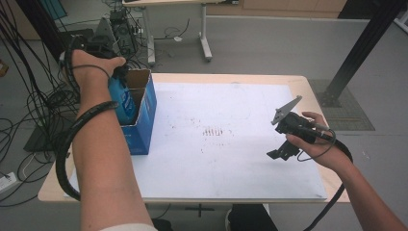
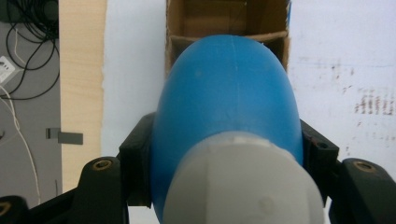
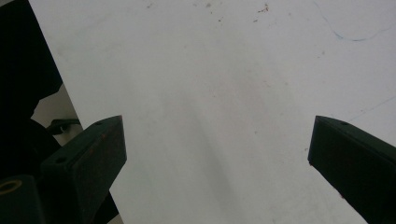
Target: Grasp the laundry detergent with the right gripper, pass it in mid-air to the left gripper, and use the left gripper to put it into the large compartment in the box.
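While the blue bottle (image 2: 226, 107) hangs over the open box (image 1: 144, 113) at the table's (image 1: 269, 79) left edge, the left gripper (image 2: 226, 154) has its jaws clamped on it; the right gripper (image 3: 217, 154), jaws wide apart, hovers above the white mat (image 1: 231, 144)

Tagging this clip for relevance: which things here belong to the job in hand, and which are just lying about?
In the job: blue bottle, clamped by the left gripper; open cardboard box below it.

Lying about: white sheet, floor cables, open right gripper holding nothing.
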A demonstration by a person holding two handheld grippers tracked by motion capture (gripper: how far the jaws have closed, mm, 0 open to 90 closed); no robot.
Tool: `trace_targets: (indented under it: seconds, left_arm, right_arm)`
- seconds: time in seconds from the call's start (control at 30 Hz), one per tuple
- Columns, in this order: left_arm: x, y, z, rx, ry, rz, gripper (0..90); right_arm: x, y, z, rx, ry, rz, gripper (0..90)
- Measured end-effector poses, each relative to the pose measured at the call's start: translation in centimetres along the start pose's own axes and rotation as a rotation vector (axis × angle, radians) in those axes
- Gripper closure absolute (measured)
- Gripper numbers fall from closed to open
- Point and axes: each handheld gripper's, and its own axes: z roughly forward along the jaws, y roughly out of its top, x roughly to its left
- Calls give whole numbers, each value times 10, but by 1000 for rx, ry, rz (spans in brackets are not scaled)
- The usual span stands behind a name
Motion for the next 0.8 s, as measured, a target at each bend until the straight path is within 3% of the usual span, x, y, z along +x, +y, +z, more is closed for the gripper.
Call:
trace_targets:
  seconds: [0.5, 0.8]
  left_arm:
    - [-10, -11, 53, 21, -18, 17, 377]
    - [-11, -14, 68, 20, -11, 17, 377]
  right_arm:
    - [1, -1, 4, 10, -5, 1, 44]
    - [1, -4, 7, 13, -2, 2, 43]
